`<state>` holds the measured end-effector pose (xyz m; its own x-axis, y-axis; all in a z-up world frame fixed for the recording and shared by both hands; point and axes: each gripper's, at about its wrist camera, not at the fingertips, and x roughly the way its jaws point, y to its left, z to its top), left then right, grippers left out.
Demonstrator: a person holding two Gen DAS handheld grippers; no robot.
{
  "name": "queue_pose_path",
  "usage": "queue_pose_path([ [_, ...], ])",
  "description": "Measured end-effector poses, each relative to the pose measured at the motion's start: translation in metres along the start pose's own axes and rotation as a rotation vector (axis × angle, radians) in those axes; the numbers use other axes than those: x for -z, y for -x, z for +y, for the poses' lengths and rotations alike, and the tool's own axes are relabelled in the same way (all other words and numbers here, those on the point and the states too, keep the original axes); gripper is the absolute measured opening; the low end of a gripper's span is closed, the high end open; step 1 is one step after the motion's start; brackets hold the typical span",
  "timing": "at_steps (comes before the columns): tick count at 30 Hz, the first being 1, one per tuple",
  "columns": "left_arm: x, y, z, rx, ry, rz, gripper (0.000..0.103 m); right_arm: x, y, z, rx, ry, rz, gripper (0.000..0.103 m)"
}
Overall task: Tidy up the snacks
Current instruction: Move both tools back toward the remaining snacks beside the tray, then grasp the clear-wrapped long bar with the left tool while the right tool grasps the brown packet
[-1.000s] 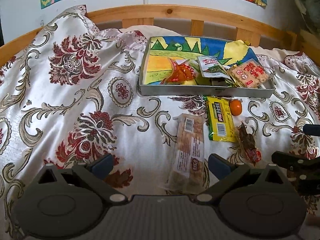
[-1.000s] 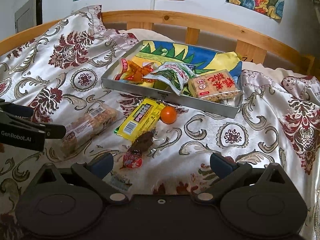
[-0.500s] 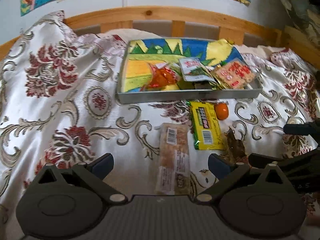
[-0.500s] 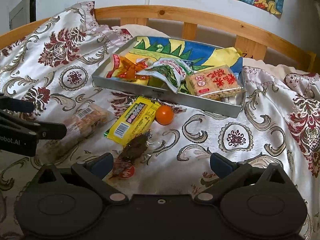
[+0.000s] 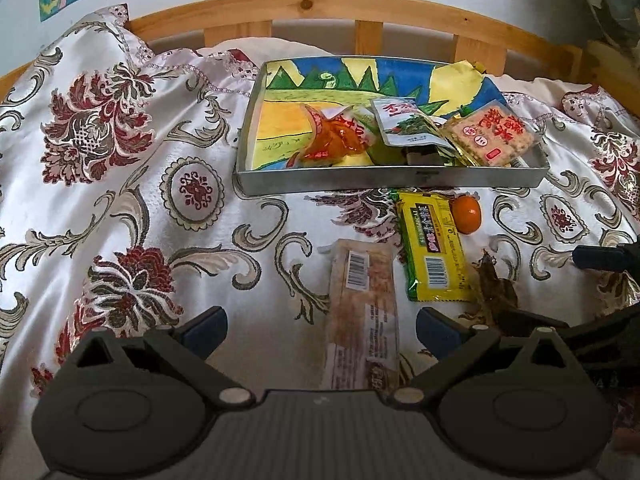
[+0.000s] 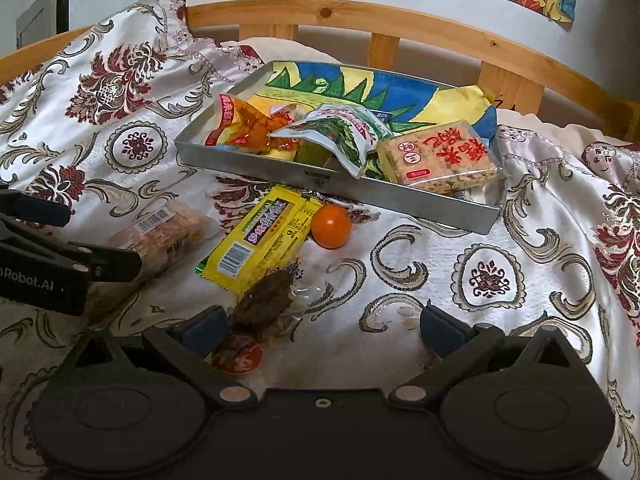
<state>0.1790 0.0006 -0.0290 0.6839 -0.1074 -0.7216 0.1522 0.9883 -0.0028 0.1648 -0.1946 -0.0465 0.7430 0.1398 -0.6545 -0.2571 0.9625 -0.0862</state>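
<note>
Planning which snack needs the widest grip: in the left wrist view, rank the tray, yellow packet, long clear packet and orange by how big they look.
1. Tray
2. Long clear packet, though it lies nearest the camera, which inflates it
3. Yellow packet
4. Orange

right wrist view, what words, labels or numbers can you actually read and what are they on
"nRobot.AI": white print on the left gripper, the start cut off by the picture's edge.
Large red Chinese characters on the rice cracker pack in the tray: too blurred to read.
Yellow snack bar: characters and barcode digits too small to read.
Long clear biscuit pack: barcode digits unreadable.
Red round label on the brown snack: blurred.
</note>
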Motion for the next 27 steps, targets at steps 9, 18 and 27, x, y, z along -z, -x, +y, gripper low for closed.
queue_pose_path([
  [9, -0.003, -0.012, 0.001, 0.004, 0.011, 0.021, 0.102, -0.003, -0.012, 0.001, -0.004, 0.013, -0.006, 0.102],
  [18, -0.005, -0.022, 0.003, -0.003, 0.027, 0.059, 0.102, -0.003, -0.010, -0.010, 0.014, -0.012, -0.043, 0.102],
  [27, -0.002, -0.024, 0.003, -0.034, -0.042, 0.068, 0.101, -0.008, -0.014, -0.017, -0.064, -0.108, -0.010, 0.102],
])
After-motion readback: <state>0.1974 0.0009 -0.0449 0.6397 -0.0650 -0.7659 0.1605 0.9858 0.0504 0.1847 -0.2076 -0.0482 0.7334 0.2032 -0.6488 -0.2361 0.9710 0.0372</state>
